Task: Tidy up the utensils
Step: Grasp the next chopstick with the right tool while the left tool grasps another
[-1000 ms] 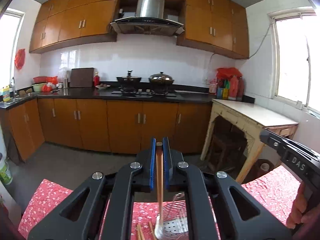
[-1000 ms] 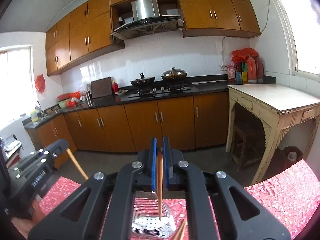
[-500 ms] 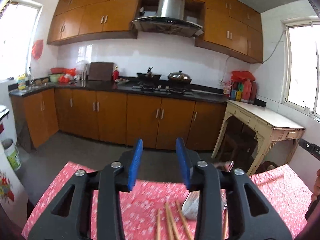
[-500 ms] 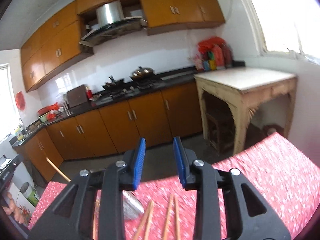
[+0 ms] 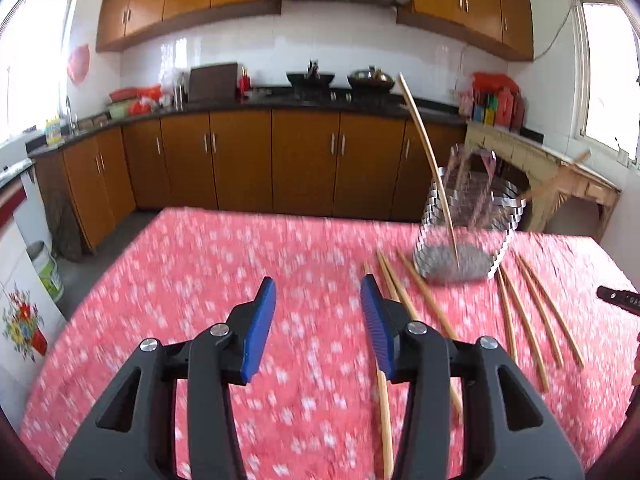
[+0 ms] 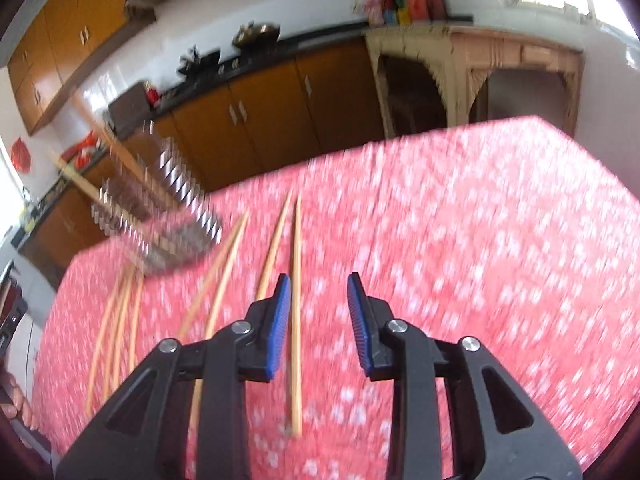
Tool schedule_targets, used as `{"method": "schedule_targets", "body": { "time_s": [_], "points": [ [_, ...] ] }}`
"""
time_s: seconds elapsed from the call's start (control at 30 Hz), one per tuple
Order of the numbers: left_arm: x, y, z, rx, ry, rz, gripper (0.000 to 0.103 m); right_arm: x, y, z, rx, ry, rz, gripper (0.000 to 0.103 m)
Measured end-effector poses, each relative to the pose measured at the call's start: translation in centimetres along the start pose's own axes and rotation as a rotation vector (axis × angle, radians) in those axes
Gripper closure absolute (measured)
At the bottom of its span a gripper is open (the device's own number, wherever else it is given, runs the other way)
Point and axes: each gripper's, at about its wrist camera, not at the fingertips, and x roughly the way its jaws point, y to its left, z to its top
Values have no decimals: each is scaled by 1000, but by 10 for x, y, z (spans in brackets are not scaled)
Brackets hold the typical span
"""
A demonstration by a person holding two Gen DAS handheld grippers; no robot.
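Left wrist view: metal utensil holder [image 5: 466, 224] stands on red floral tablecloth [image 5: 224, 264], two chopsticks [image 5: 426, 152] leaning inside it. Loose chopsticks [image 5: 528, 312] lie either side of the holder. My left gripper [image 5: 318, 324] gapes wide, empty. My right gripper [image 6: 316, 320] likewise spread, one chopstick [image 6: 296, 280] on the cloth beneath its fingers.

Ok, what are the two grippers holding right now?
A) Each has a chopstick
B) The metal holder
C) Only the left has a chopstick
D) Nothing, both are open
D: the left gripper and the right gripper both show spread blue pads with only tablecloth between them.
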Motion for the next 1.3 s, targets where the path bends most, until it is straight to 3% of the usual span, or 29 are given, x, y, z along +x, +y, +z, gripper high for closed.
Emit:
{"method": "schedule_targets", "body": {
  "time_s": [0.27,0.37,0.47,0.7,0.93,1.0,1.17,1.3],
  "points": [
    [10,-8,-36,15,100,-26,56,23,24,-45,-97,129,-16,75],
    [10,-12,-44,25,117,-33,56,26,28,-49,-132,122,-51,78],
    [11,-16,-50,39,141,-36,56,27,30,-49,-148,117,-101,93],
    [15,-19,-62,33,189,-53,56,37,-7,-30,-5,87,-202,95],
    [21,-35,-72,89,253,-61,56,39,-30,-21,69,80,-215,95],
    [25,-41,-75,108,277,-61,60,40,-31,-21,64,79,-217,95],
    [38,-59,-78,193,333,-30,91,43,-30,-16,59,81,-220,95],
    [57,-58,-65,200,356,-10,96,50,-31,-9,55,78,-226,95]
  ]
}}
